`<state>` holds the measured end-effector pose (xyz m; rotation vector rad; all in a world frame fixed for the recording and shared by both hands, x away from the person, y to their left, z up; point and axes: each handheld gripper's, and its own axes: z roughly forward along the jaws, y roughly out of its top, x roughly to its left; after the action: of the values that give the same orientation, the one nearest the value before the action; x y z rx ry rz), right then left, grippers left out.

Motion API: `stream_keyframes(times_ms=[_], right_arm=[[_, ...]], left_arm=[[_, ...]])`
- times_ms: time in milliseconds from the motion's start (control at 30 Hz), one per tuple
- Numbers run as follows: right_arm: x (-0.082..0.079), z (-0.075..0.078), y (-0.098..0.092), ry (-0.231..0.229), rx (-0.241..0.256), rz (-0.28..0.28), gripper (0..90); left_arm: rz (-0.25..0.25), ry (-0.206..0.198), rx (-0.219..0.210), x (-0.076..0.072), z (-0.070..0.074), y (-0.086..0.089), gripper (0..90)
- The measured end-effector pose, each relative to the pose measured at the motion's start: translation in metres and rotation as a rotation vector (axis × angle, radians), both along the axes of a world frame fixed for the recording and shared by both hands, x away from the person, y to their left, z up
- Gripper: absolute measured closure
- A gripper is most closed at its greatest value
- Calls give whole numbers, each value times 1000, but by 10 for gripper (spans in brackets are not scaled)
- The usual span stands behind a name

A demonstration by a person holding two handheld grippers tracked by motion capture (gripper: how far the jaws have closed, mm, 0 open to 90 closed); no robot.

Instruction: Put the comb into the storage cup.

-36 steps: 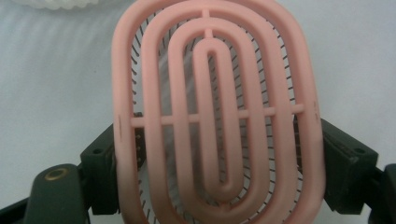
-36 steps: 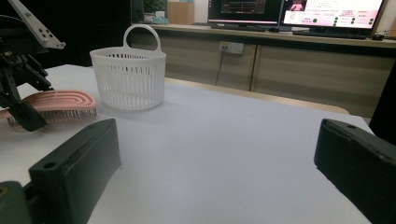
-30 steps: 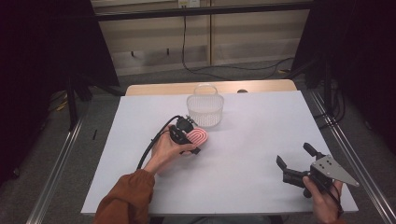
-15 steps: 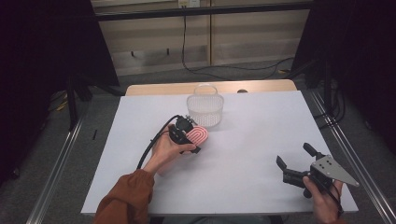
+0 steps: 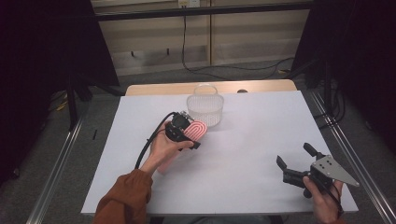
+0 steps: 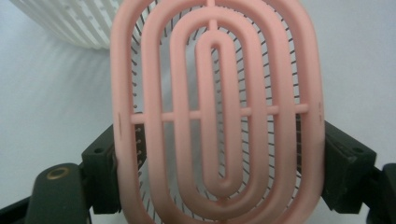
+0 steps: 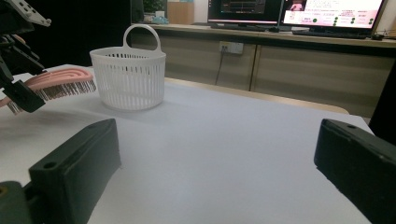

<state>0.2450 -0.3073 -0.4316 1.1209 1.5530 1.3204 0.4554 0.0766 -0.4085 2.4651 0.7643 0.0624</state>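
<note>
Gripping the pink brush (image 5: 196,131) across its oval head, the left claw (image 5: 187,134) holds it above the counter (image 5: 252,140), just beside the white basket (image 5: 205,105). Right claw (image 5: 295,163) rests well apart from the basket, jaws spread and empty. Likely next: lift the brush clear over the rim, bristles level, before releasing

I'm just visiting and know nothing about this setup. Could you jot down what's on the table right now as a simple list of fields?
Surface: white table top
Container: white slotted plastic basket with a hoop handle, upright at the far edge
Held item: pink oval plastic hairbrush with open loops, near the basket
Left gripper: jaws clamped on the brush's sides, bristles pointing down
Right gripper: jaws apart, holding nothing, near the table's front right
</note>
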Motion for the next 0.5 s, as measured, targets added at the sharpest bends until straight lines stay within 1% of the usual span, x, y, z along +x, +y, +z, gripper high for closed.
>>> stream_keyframes(times_ms=[133, 167, 200, 233, 267, 300, 333, 367, 433, 467, 500], right_arm=[[0, 0, 0, 0, 2, -2, 0], [0, 0, 0, -1, 2, -2, 0], [0, 0, 0, -1, 3, -2, 0], [0, 0, 0, -1, 1, -2, 0], [0, 0, 0, -1, 3, -2, 0], [0, 0, 0, 0, 2, -1, 0], [0, 0, 0, -1, 1, -2, 0], [0, 0, 0, -2, 0, -4, 0], [0, 0, 0, -1, 0, -4, 0], [0, 0, 0, -1, 1, -5, 0], [0, 0, 0, -1, 1, -5, 0]], left_arm=[[20, -26, -41, -2, 4, 2, 197], [1, -33, -36, -2, 5, 3, 196], [3, -45, -53, -4, 5, 3, 196], [-21, -60, -27, -3, 8, 4, 196], [0, -57, -52, -5, 7, 3, 196], [-23, -69, -45, -5, 9, 5, 196], [-5, -77, -70, -7, 9, 4, 197], [-18, -82, -64, -7, 11, 5, 196], [-7, -90, -90, -8, 14, 6, 196], [-9, -100, -93, -8, 15, 8, 196], [-2, -106, -110, -9, 16, 9, 196]])
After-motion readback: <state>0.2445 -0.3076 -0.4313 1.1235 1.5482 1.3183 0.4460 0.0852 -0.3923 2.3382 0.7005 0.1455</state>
